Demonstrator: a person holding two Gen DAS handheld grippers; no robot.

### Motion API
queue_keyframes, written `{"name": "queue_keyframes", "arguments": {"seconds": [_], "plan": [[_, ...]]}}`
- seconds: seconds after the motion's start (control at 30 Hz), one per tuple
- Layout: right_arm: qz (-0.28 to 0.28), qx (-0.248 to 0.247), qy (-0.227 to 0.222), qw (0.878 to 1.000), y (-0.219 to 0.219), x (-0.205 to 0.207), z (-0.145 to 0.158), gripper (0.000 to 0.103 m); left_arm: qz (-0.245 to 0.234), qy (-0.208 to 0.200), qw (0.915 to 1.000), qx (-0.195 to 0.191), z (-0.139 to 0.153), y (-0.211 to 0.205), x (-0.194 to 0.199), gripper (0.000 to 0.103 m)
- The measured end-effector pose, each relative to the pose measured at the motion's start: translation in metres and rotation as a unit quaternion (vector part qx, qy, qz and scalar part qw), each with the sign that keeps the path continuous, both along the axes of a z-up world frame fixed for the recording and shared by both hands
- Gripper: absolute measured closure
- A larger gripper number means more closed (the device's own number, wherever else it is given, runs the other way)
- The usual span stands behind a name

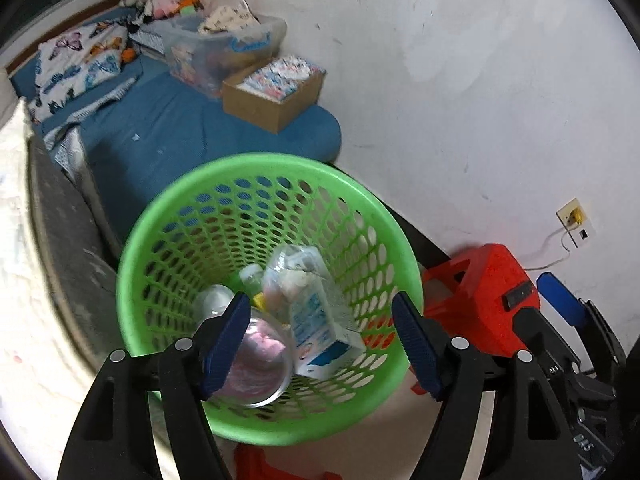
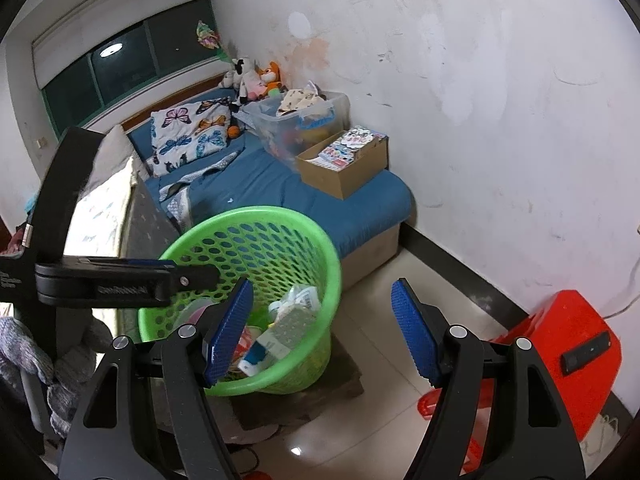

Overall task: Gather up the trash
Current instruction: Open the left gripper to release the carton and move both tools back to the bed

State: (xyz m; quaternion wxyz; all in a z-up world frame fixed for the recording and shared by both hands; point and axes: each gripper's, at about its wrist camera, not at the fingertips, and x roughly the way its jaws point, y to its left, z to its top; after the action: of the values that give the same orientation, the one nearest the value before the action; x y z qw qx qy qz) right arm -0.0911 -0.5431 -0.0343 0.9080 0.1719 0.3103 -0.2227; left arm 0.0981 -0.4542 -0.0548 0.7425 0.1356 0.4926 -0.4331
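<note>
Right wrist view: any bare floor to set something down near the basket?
Free: tiled floor between green basket, red stool and wall skirting. Crowded: bed behind the basket, left claw at its rim, trash inside.

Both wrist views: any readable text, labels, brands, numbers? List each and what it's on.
None can be read.
Carton in the green basket: blue print, blurred.
Clear storage bin: blue lettering, unreadable.
Cardboard box contents: printed covers, too small.
Left gripper side: embossed lettering, unreadable.

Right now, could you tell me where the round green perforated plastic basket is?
In both wrist views the round green perforated plastic basket stands on the floor at the foot of the blue bed, left of the red plastic stool.
</note>
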Motion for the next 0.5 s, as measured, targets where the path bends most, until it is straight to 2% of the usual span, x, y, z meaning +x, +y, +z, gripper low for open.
{"name": "queue_keyframes", "arguments": {"seconds": [0.27,0.43,0.5], "plan": [[0.037,-0.001,-0.014,0.999,0.036,0.014,0.012,0.027,0.032,-0.031,0.9980,-0.045,0.035,0.067,0.008,0.031],[0.069,0.004,-0.021,0.997,0.065,0.029,0.018,0.026,0.065,-0.063,0.9942,-0.058,0.048,0.118,0.012,0.030],[0.089,0.006,-0.024,0.996,0.081,0.036,0.020,0.026,0.079,-0.073,0.9921,-0.064,0.051,0.140,0.015,0.025]]}}
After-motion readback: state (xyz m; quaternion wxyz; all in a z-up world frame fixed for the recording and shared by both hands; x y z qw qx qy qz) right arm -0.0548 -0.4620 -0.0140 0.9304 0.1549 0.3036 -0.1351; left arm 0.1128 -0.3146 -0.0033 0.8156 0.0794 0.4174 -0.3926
